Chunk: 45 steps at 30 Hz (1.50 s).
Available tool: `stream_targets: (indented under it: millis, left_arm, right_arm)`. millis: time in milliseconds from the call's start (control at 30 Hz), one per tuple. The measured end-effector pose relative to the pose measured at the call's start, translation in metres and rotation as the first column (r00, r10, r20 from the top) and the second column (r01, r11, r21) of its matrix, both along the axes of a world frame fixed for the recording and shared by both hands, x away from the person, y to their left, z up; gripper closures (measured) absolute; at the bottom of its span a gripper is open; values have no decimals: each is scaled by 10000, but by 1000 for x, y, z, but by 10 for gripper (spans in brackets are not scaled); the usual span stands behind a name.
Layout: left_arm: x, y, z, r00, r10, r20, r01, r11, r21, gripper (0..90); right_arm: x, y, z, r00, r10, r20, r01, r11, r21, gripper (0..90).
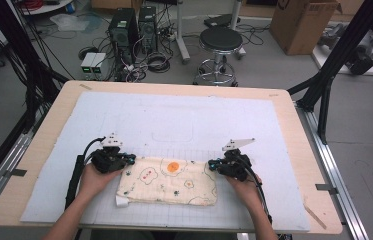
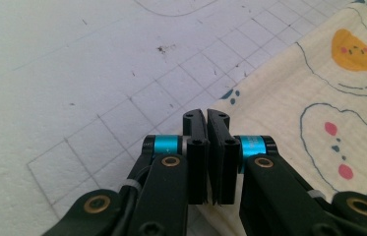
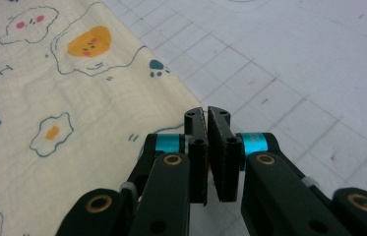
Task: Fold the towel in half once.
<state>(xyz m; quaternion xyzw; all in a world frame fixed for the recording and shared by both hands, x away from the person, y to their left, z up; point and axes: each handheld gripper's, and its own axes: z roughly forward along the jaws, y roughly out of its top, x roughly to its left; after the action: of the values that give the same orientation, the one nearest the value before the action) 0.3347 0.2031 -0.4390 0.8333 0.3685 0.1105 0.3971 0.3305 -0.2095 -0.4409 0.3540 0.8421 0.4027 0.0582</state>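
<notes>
Beyond the table's far edge you've got a black stool [image 1: 221, 40], two PC towers [image 1: 133, 27] with a cable tangle on the floor, and a cardboard box [image 1: 304, 22] at far right. None of it reaches the work surface. Black frame struts run down both sides of the table, outside the mat.

The folded cloth [image 1: 168, 181], cream with fried-egg prints, lies flat on the white gridded mat [image 1: 174, 115], near your edge and roughly centred between your hands. A small white tag pokes out at its near left corner. Nothing else sits on the mat.

Room: the whole far half of the mat is bare, and there are wide strips left and right of the cloth. The wooden table [image 1: 294, 130] shows as a border round the mat. The cloth's near edge sits close to the mat's near edge, so little margin on your side.

Your left gripper [image 1: 130, 159] is at the cloth's far left corner. In the left gripper view its jaws stand pressed together, just a thin slit between the pads, right at the cloth edge. Whether any fabric is pinched, can't tell.

Your right gripper [image 1: 213, 164] is at the far right corner, same story: in the right gripper view the jaws are closed at the cloth's edge, and a grip on the fabric isn't visible either way.
</notes>
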Motion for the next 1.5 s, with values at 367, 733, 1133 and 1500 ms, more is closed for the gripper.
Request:
stream_targets:
  millis: [367, 733, 1133, 1500]
  left_arm:
    - [-7, 7, 1, 9995, -28, 310, 33, 9999, -162, 822]
    - [-19, 29, 15, 9971, -63, 760, 168, 9903, -1378, 707]
    - [-19, 31, 18, 9964, 135, 837, 36, 9795, -2013, 533]
    - [-19, 29, 17, 9965, 81, 832, 80, 9814, -1918, 489]
  right_arm:
    - [-1, -3, -1, 9999, 22, 127, -27, 9992, 410, 796]
    - [-8, -2, 10, 9965, 111, 824, -199, 9941, 1069, 670]
    - [-12, 4, 12, 9951, 242, 958, -332, 9951, 930, 517]
    - [-12, -1, 13, 9943, -50, 1062, -41, 9963, 853, 443]
